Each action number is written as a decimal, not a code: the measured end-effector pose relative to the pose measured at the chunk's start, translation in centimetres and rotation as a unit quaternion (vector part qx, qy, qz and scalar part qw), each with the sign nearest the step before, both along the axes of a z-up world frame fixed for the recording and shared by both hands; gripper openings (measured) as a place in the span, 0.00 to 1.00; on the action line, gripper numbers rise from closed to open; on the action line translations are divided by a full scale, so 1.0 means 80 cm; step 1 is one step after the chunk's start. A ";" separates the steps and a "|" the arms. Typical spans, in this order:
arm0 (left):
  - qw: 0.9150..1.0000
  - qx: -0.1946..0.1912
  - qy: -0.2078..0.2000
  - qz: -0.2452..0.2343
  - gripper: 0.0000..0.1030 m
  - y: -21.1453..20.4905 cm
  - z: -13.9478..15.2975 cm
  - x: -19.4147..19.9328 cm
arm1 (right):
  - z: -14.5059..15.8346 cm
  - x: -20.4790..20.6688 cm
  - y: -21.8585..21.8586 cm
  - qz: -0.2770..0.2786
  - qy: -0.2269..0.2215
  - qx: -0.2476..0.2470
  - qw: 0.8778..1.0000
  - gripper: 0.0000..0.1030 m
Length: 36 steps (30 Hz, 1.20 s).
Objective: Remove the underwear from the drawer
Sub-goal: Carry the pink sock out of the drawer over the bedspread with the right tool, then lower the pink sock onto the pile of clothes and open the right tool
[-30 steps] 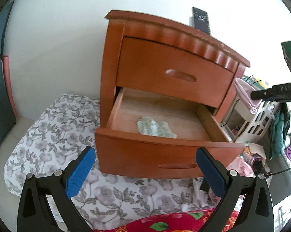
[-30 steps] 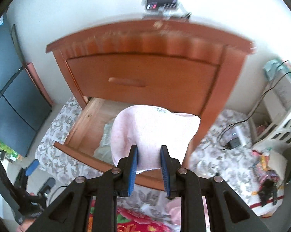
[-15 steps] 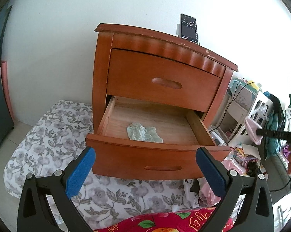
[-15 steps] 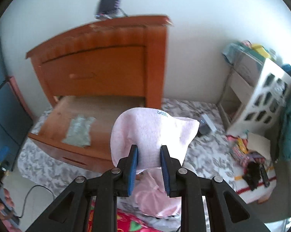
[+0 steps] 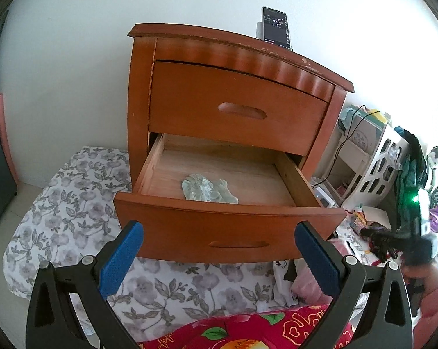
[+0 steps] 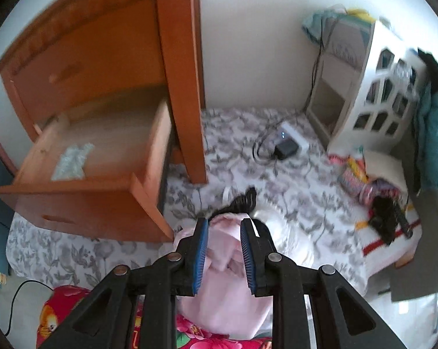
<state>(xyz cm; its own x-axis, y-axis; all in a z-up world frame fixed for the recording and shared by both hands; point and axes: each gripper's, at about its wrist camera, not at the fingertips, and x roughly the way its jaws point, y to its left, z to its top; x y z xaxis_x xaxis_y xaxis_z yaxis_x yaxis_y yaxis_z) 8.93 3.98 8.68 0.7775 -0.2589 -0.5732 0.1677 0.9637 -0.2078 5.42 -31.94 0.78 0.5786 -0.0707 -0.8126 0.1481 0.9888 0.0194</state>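
The right gripper [image 6: 224, 234] jaws are clamping pink cotton underwear [image 6: 223, 250]; pale-green crumpled underwear [image 5: 207, 191] is lying at twelve o'clock from the wide-open left gripper [image 5: 219, 257], the nearer one.

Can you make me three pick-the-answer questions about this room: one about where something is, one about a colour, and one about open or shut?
1. Where is the phone?
A. on top of the nightstand
B. inside the bottom drawer
C. on the flowery sheet

2. What colour is the garment in the right hand-held gripper?
A. black
B. pale pink
C. bright yellow

3. How do the nightstand's two drawers stand?
A. both shut
B. top open, bottom shut
C. top shut, bottom pulled open

Answers:
1. A: the phone stands upright at the back of the nightstand top.
2. B: pink cloth sits between the blue pads.
3. C: the top drawer sits flush, while the bottom drawer juts out with a pale green garment lying in it.
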 end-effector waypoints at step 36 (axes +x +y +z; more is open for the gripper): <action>0.998 0.054 0.026 -0.013 1.00 -0.034 -0.018 0.004 | -0.219 -0.147 -0.130 -0.093 0.148 0.223 0.959 0.51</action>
